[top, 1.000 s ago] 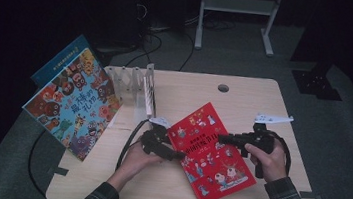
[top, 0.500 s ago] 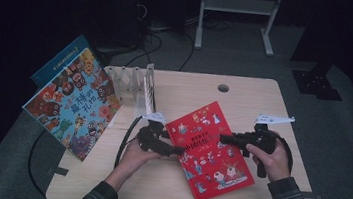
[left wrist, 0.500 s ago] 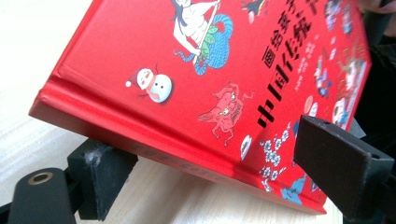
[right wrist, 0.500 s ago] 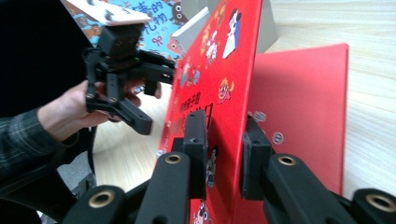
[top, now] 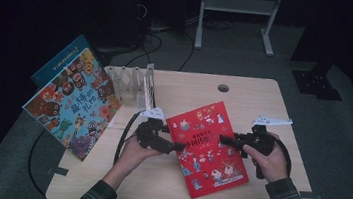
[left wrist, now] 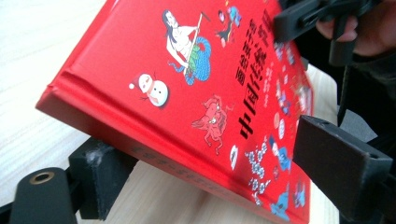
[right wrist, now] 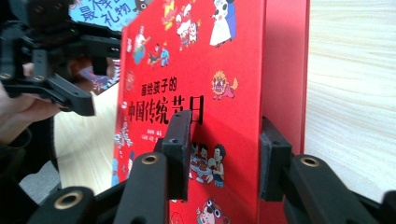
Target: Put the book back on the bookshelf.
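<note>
Here the red picture book (top: 207, 148), a hardcover with cartoon figures and black Chinese lettering, sits at the table's (top: 246, 90) near middle, its left edge tipped up. The left gripper (top: 175, 145) clamps that raised edge, one jaw under, one on the cover. The right gripper (top: 224, 139) reaches level over the cover, jaws just opening, apart, pressing nothing

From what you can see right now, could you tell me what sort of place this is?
Probably a lab or recording room: a pale wooden table with a cable hole stands on grey carpet against dark surroundings, with a white metal frame behind it and cables trailing across the floor.
</note>
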`<action>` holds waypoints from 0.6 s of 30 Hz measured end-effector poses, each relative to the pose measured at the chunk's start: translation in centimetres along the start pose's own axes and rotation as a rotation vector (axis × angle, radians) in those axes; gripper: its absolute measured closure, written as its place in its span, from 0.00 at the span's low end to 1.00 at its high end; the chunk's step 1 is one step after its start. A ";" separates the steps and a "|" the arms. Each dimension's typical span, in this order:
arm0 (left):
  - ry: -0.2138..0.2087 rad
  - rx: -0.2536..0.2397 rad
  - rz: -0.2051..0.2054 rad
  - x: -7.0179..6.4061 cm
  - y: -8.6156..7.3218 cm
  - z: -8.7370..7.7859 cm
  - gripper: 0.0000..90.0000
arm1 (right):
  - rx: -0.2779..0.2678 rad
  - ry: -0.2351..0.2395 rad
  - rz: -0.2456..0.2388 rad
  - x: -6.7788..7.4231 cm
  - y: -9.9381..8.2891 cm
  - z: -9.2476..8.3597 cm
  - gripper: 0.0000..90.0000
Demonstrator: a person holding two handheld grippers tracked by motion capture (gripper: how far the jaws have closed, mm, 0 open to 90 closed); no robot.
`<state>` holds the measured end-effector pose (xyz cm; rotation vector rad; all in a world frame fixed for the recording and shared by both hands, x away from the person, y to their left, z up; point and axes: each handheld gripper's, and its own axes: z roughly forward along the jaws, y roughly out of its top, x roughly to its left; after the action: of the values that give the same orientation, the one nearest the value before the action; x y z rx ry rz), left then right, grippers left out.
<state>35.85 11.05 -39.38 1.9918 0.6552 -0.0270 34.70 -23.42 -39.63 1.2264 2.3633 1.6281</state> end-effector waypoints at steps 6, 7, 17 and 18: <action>-0.011 -0.042 0.024 -0.4 0.6 -0.7 0.22 | -0.007 -0.071 -0.011 0.2 -0.5 0.4 0.61; -0.011 -0.048 0.026 -0.5 0.6 -0.7 0.23 | -0.009 -0.078 -0.017 0.2 -0.6 0.5 0.61; 0.060 -0.062 0.072 -1.1 0.7 -1.0 0.38 | -0.015 -0.135 -0.028 0.4 -0.9 0.8 0.56; 0.069 -0.066 0.074 -1.1 0.7 -1.1 0.40 | -0.017 -0.138 -0.032 0.4 -0.9 0.8 0.56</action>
<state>34.99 11.20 -37.97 1.9587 0.6182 0.1069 34.23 -22.68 -40.57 1.2481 2.2704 1.4994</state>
